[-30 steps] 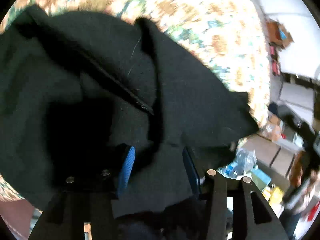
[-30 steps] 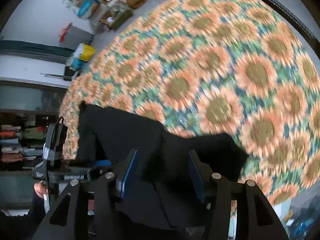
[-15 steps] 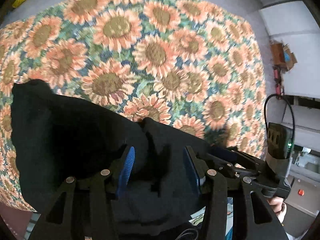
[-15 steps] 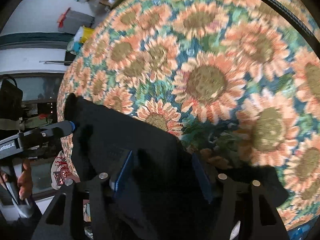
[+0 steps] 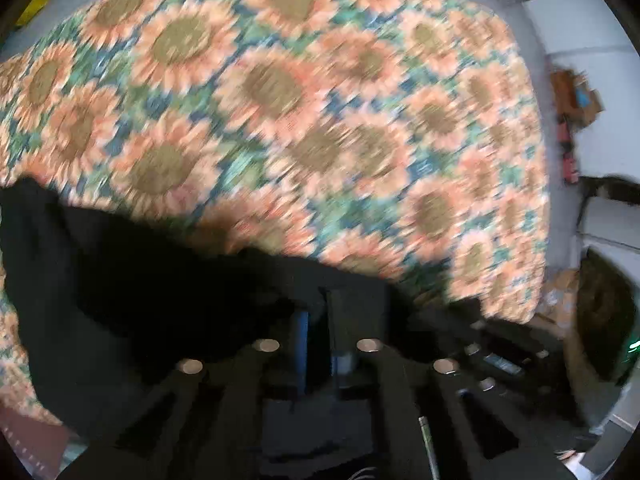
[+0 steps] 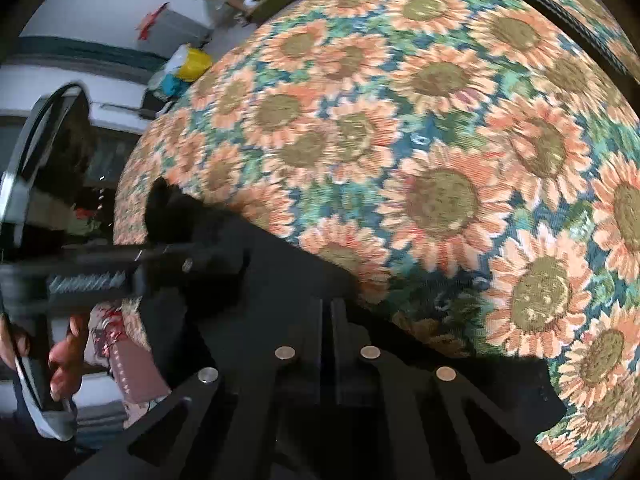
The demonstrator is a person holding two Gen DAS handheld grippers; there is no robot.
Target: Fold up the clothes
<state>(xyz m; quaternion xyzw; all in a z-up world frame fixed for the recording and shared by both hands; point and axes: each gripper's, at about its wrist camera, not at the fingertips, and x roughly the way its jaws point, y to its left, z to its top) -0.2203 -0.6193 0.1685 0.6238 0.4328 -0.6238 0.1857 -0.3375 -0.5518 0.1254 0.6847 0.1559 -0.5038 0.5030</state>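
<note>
Both sets of jaws have just closed since the earlier frames, pinching the black garment point(image 5: 120, 300) at the near edge of the sunflower-cloth table point(image 5: 320, 100). The left gripper point(image 5: 318, 320) and right gripper point(image 6: 326, 320) hold thin folds; either could slip when lifted.

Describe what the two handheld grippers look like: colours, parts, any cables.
Both the left gripper and the right gripper are matt black, with two angular fingers each and round silver fasteners on the linkage arms. The left one's finger pads are blue. A black cable crosses the top of the right wrist view.
</note>
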